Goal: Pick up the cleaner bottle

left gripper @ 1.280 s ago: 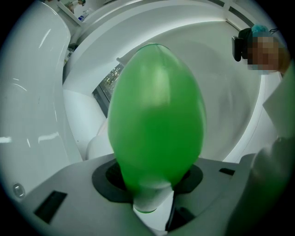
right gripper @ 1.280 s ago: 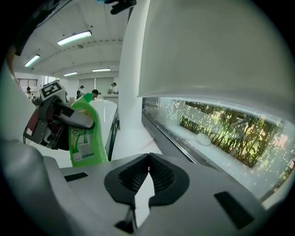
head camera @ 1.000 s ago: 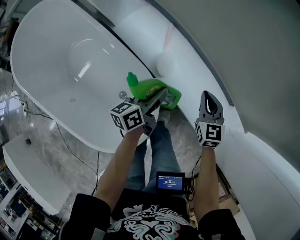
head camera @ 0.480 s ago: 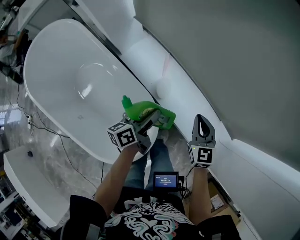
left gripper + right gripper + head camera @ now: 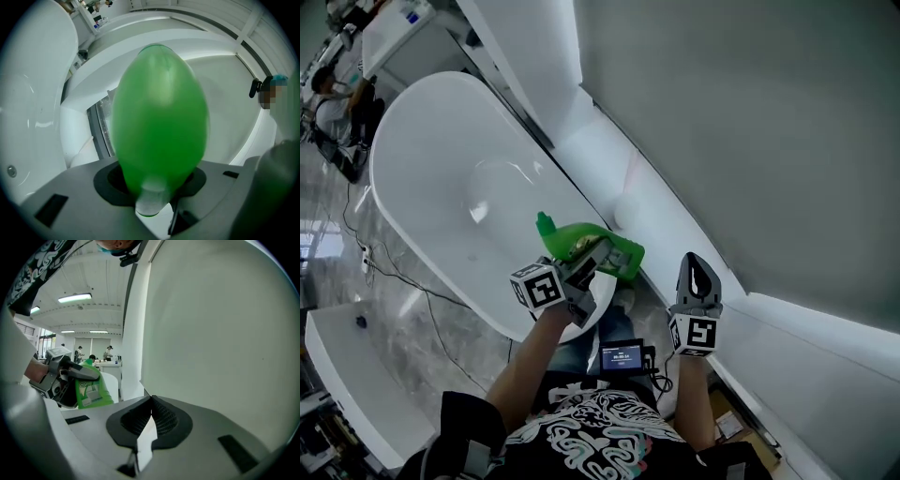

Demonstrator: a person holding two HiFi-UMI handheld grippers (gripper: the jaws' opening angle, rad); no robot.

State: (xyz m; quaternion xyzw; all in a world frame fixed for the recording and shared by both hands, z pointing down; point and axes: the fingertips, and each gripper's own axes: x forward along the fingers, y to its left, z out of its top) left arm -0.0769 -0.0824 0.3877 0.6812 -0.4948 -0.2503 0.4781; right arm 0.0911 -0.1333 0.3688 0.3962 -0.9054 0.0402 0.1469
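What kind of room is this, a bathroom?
It looks like a bathroom display inside a big workroom, not a home. There is a white bathtub and a green cleaner bottle, and people stand around far behind.

The cleaner bottle point(image 5: 567, 239) lies between the jaws of the left gripper point(image 5: 602, 251), over the bathtub point(image 5: 441, 159) edge. To its right is the right gripper point(image 5: 694, 262), beside the wall point(image 5: 750, 141).

Cleaner bottle point(image 5: 159, 117): we see smooth green plastic with soft sheen; printed label point(image 5: 91, 391) on side.
Bathtub point(image 5: 441, 178): glossy white, sharp highlights.
Floor point(image 5: 431, 314): polished grey, marble-like veining.
Wall point(image 5: 750, 112): matt grey-green, even.
Left gripper point(image 5: 600, 251), right gripper point(image 5: 696, 267): we read shells as matt grey plastic; right pads point(image 5: 162, 418) dark, finely ribbed.
Shirt point(image 5: 600, 436): black printed cloth.
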